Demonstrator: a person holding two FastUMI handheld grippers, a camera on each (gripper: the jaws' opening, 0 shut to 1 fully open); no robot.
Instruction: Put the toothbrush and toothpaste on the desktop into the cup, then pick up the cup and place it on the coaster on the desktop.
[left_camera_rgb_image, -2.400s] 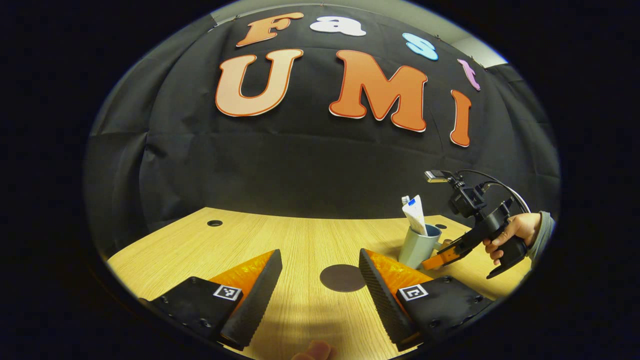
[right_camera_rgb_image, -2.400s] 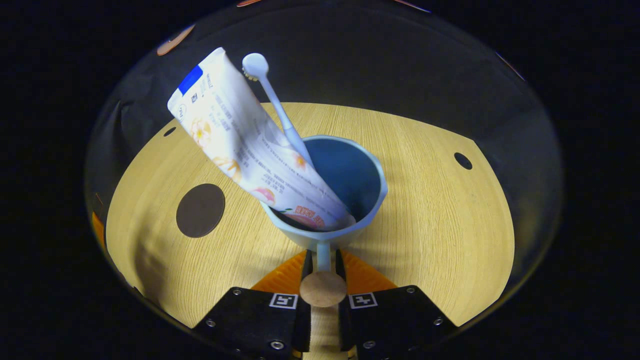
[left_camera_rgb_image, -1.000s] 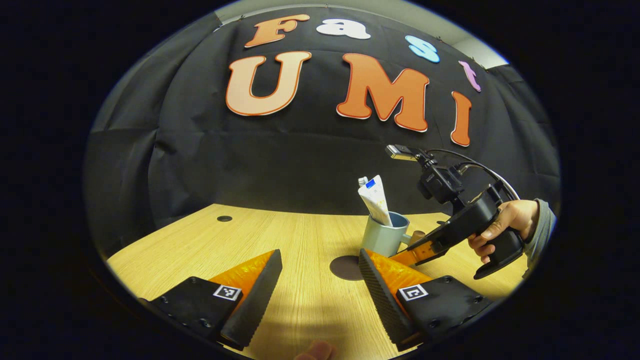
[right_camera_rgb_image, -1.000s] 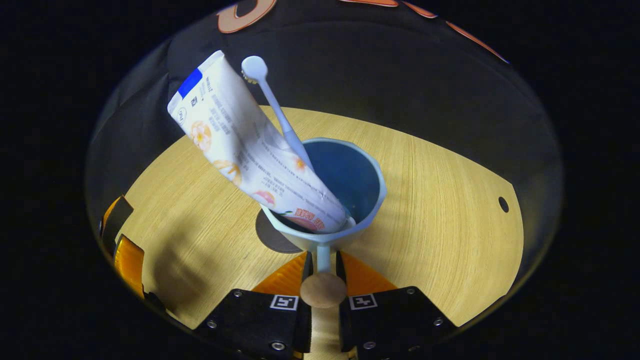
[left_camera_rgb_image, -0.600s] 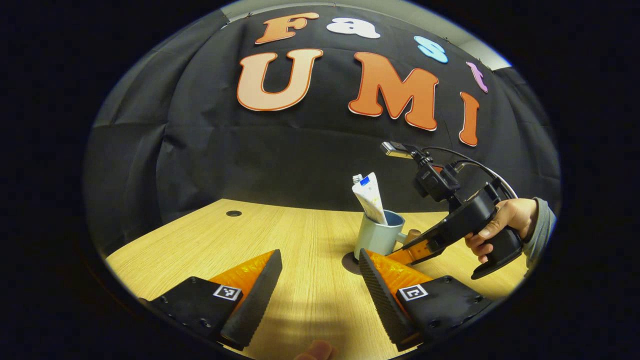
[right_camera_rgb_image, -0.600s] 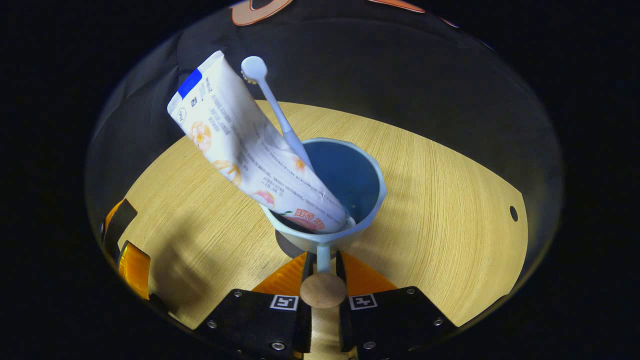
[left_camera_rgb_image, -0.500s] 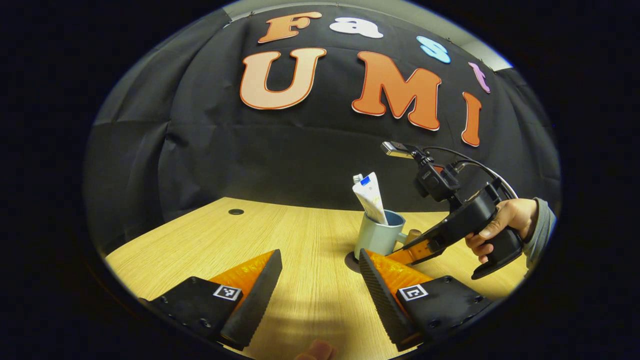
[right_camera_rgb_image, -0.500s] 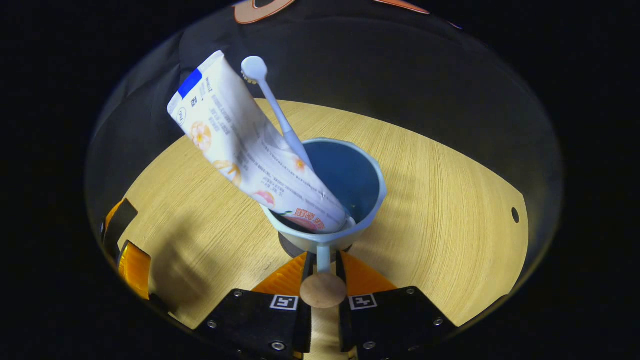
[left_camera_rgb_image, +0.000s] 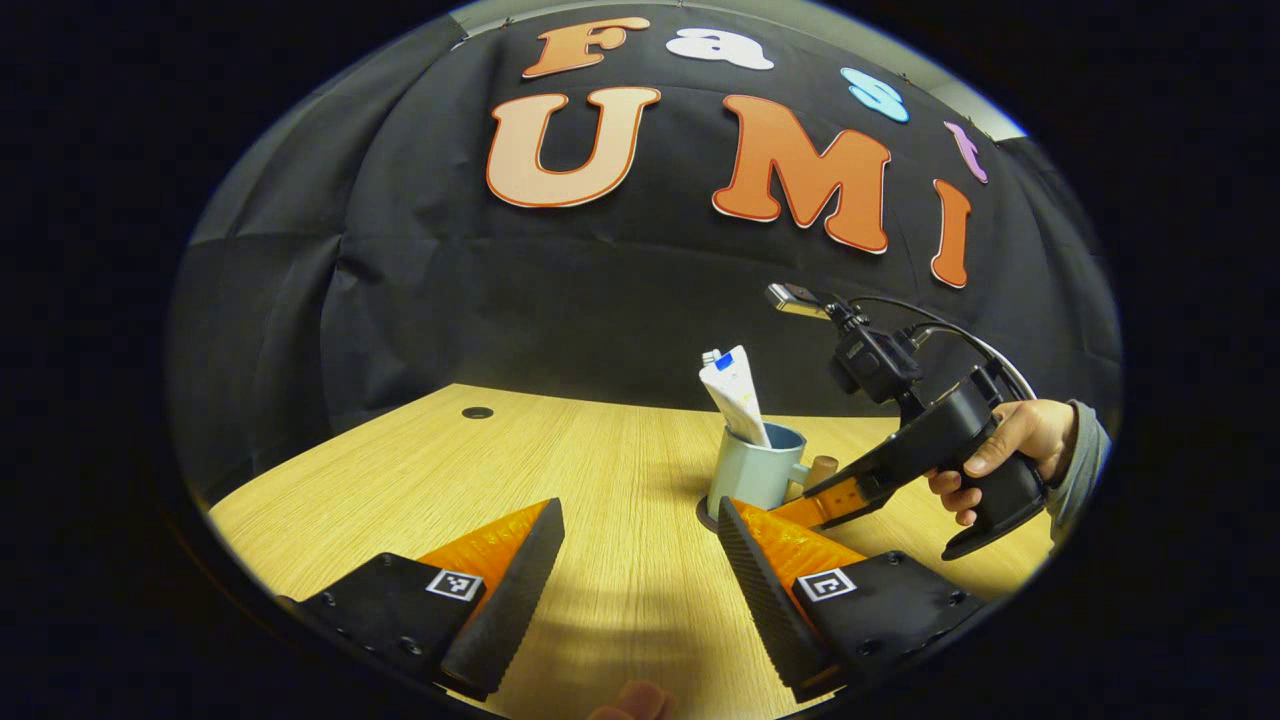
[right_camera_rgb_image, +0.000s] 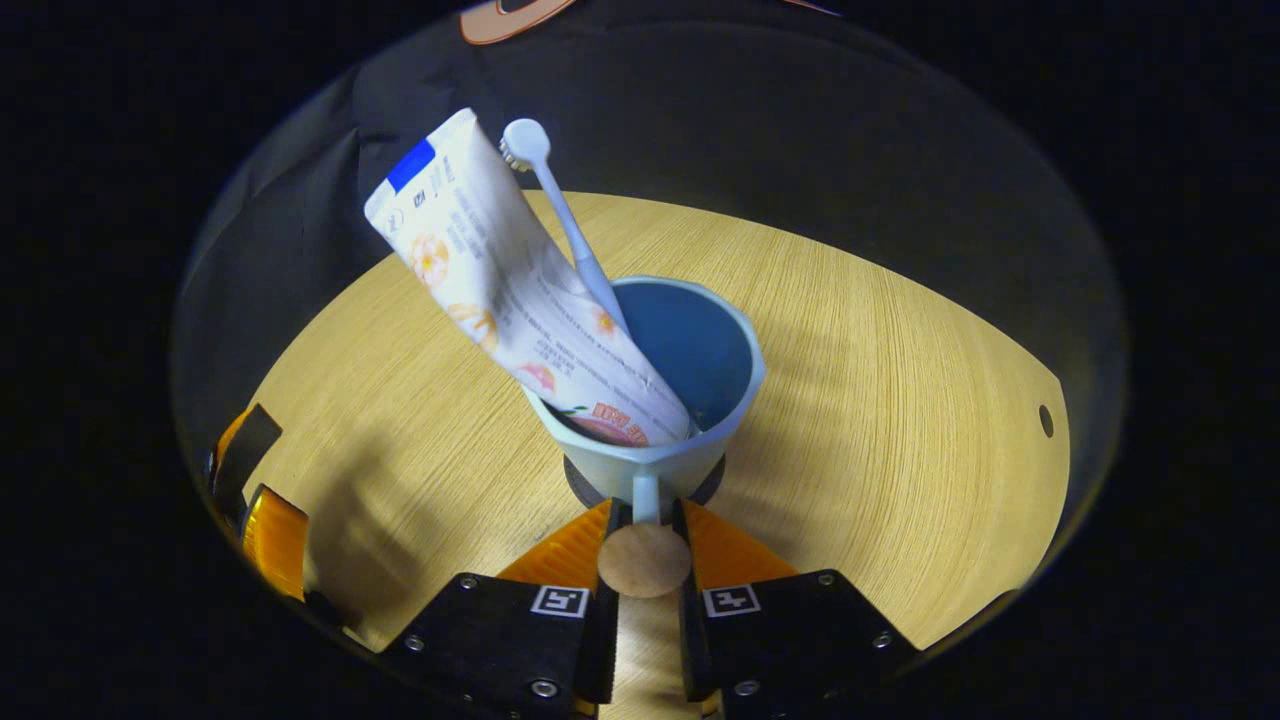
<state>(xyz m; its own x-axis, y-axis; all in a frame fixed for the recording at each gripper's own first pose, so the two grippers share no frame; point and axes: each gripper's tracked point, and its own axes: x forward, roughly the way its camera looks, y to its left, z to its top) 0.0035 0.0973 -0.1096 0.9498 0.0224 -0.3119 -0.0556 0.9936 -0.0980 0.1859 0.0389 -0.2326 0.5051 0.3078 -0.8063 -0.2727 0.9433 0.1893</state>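
A pale blue cup (right_camera_rgb_image: 690, 455) stands over the dark round coaster (right_camera_rgb_image: 578, 490), whose edge peeks out on both sides of its base. Leaning left out of the cup are the white toothpaste tube (right_camera_rgb_image: 510, 285) and the toothbrush (right_camera_rgb_image: 560, 215). My right gripper (right_camera_rgb_image: 645, 522) is shut on the cup's handle, just ahead of the handle's round wooden end. In the left gripper view the cup (left_camera_rgb_image: 748, 472), tube (left_camera_rgb_image: 735, 392) and coaster (left_camera_rgb_image: 702, 512) sit just beyond my open left gripper (left_camera_rgb_image: 640, 507), with the right gripper (left_camera_rgb_image: 850, 490) gripping from the right.
The wooden desk (left_camera_rgb_image: 560, 470) has a small cable hole (left_camera_rgb_image: 477, 412) at the back left and another (right_camera_rgb_image: 1045, 420) at the far right. A hand (left_camera_rgb_image: 1000, 450) holds the right gripper's grip. My left gripper's fingers (right_camera_rgb_image: 262, 510) show at the left edge.
The right gripper carried the cup with tube and brush leftward from bare desk to above the coaster, then lowered it until the coaster is almost covered. The left gripper stayed open.
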